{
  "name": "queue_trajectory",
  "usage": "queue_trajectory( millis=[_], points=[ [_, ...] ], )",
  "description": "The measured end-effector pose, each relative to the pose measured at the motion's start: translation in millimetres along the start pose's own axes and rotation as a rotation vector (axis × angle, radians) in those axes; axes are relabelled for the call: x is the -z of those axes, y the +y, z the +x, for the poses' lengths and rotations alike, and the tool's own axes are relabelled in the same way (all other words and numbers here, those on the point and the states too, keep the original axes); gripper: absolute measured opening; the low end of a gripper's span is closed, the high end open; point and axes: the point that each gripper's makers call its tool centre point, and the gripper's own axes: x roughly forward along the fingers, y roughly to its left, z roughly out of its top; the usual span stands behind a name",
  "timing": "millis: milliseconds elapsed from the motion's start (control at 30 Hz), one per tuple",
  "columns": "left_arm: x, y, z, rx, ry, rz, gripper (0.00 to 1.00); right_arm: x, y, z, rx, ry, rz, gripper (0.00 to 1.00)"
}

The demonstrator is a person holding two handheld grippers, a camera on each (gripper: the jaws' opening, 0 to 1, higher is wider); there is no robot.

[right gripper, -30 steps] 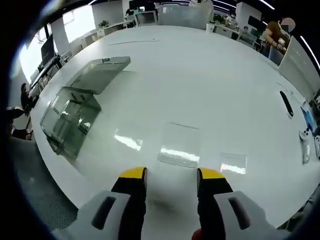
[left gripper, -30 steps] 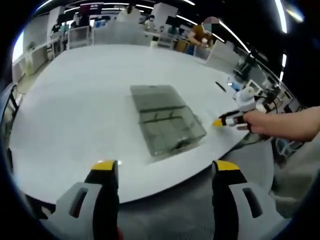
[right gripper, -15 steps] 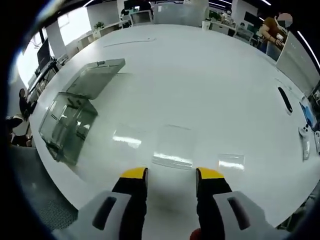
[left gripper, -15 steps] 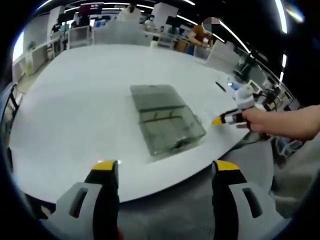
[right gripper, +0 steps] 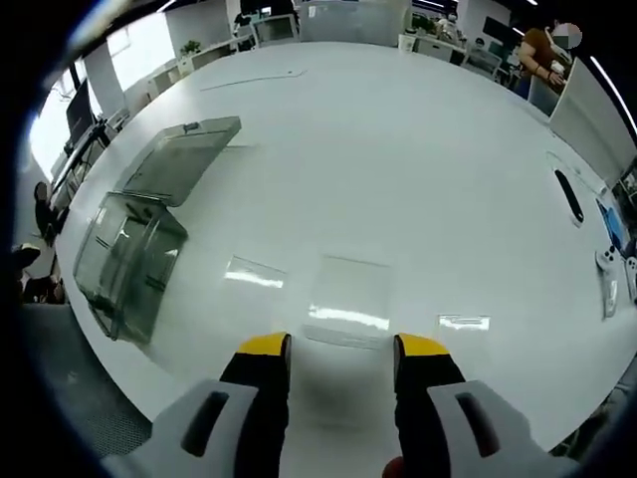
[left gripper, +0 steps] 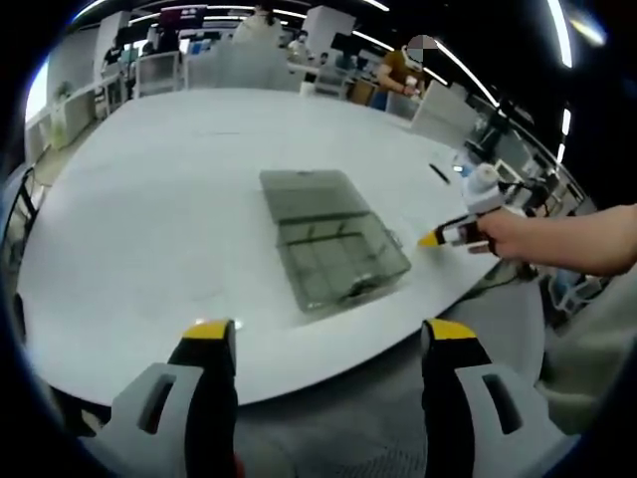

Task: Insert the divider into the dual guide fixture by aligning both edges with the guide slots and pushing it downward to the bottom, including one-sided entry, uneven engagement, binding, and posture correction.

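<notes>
A clear plastic box (left gripper: 333, 254) with its lid (left gripper: 309, 191) folded back flat lies on the white table (left gripper: 149, 199); thin partitions show inside it. In the right gripper view the same box (right gripper: 124, 261) is at the left. A clear flat divider sheet (right gripper: 348, 299) lies on the table just ahead of my right gripper (right gripper: 343, 349), whose jaws stand open and hold nothing. My left gripper (left gripper: 328, 334) hangs open over the table's near edge, well short of the box. The right gripper (left gripper: 448, 236), held by a hand, appears to the right of the box.
A black pen-like object (right gripper: 567, 194) and a white controller (right gripper: 609, 271) lie near the table's far right edge. Desks, chairs and seated people fill the room behind the table (right gripper: 418, 129). Grey carpet (left gripper: 328, 418) shows under the left gripper.
The right gripper has edged a little toward the divider sheet, which now lies closer to its jaw tips. The left gripper and the box have stayed put.
</notes>
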Motion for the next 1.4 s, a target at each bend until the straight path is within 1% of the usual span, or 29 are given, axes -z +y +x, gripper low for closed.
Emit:
queue_trajectory(
  millis=[500,833,1067,1233,1400],
  points=[
    [-2.4,-0.2,1.5,0.002,-0.004,-0.001,0.74,0.2,-2.3,0.4,-0.003,0.068,0.012,0.34],
    [-2.6,0.4,1.7,0.002,-0.011,-0.010,0.74,-0.8,-4.5,4.4,-0.005,0.150,0.012,0.32],
    [-2.1,1.9,0.1,-0.003,-0.017,-0.017,0.73,-0.1,-1.6,1.7,-0.009,0.209,0.004,0.30],
    [-2.5,1.9,-0.4,-0.004,-0.022,-0.022,0.73,0.1,0.1,0.1,-0.013,0.228,-0.013,0.29],
    [-2.6,1.8,-0.9,-0.004,-0.024,-0.024,0.73,1.4,4.4,-6.9,-0.019,0.235,-0.035,0.29]
  ],
)
